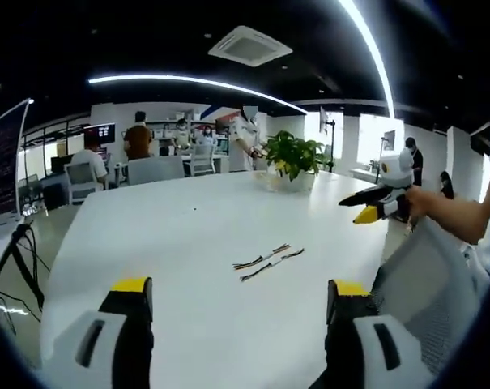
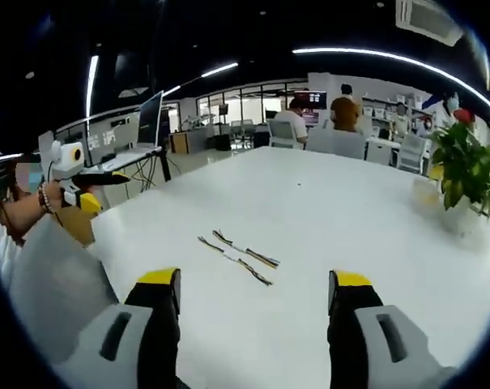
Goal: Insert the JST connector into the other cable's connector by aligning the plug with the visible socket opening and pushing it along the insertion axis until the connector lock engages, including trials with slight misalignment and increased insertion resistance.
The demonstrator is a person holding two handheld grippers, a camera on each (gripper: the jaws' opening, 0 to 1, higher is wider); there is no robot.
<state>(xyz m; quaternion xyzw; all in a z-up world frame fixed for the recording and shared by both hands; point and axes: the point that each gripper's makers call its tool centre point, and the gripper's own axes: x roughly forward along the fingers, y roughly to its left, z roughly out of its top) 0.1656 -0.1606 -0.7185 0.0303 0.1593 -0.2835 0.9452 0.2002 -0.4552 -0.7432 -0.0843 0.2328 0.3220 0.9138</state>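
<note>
Two JST cables (image 1: 268,262) lie side by side, just apart, mid-surface (image 1: 180,235), connector ends near each other, probably staged for mating. Neither is picked up yet. Left gripper (image 1: 238,304) has jaws spread wide, holding nothing, above the near edge. Right gripper (image 2: 253,296) likewise gapes empty, cables (image 2: 236,258) just ahead. Potted plant (image 1: 295,158) sits far off.

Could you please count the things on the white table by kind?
Cables: 2, lying side by side, one, the other
Potted plant: 1
Total: 3
</note>
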